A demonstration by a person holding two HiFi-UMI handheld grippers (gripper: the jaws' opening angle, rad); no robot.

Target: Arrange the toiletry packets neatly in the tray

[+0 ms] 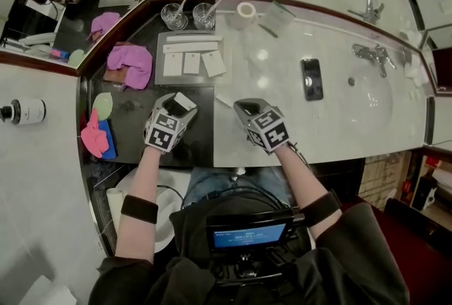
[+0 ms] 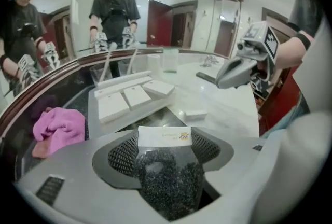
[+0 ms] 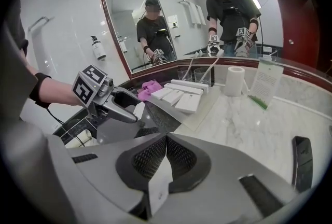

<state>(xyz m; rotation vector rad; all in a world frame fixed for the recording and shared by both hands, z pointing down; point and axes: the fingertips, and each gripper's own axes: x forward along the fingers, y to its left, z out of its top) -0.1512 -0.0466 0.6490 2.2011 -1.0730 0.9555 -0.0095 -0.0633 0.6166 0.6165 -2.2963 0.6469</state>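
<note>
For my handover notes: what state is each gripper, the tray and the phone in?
left gripper: shut on a boxed packet
right gripper: shut on a thin packet
tray: holding several white packets
phone: lying flat, screen dark
pink towel: crumpled

The left gripper (image 1: 180, 104) and right gripper (image 1: 244, 108) are grey with black-and-white marker cubes (image 1: 164, 132); the operator (image 1: 212, 215) wears black forearm bands (image 1: 139, 209).

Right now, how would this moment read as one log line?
left gripper: gripping white packet | right gripper: shut on thin packet | tray: four packets inside
</note>
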